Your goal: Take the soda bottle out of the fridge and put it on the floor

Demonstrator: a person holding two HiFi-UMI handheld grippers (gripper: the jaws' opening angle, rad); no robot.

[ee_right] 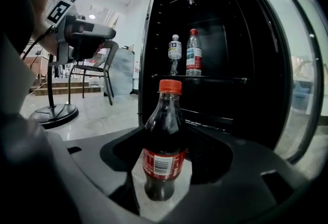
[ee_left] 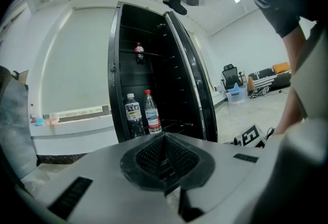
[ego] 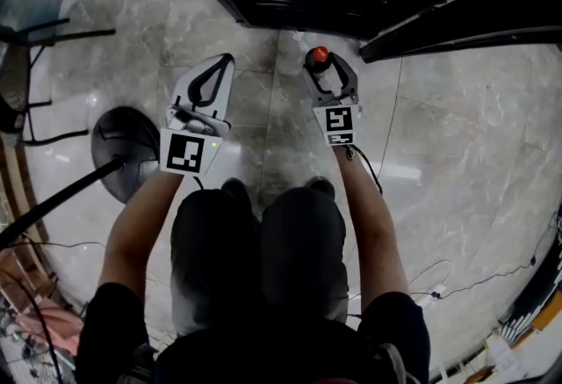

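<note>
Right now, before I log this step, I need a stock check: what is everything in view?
fridge: one, black, door open, ahead of the person
water bottles: two, clear, side by side on a fridge shelf
small bottle: one, dark, higher fridge shelf
soda bottle: one, dark with a red cap, upright between the right gripper's jaws
floor: pale marble
fan: one, black round base, on the floor at the person's left
chair: one, dark, beyond the fan
left gripper: shut, empty
right gripper: shut on the soda bottle

Bright overhead lighting glares off the floor; fisheye edges bend and darken.
</note>
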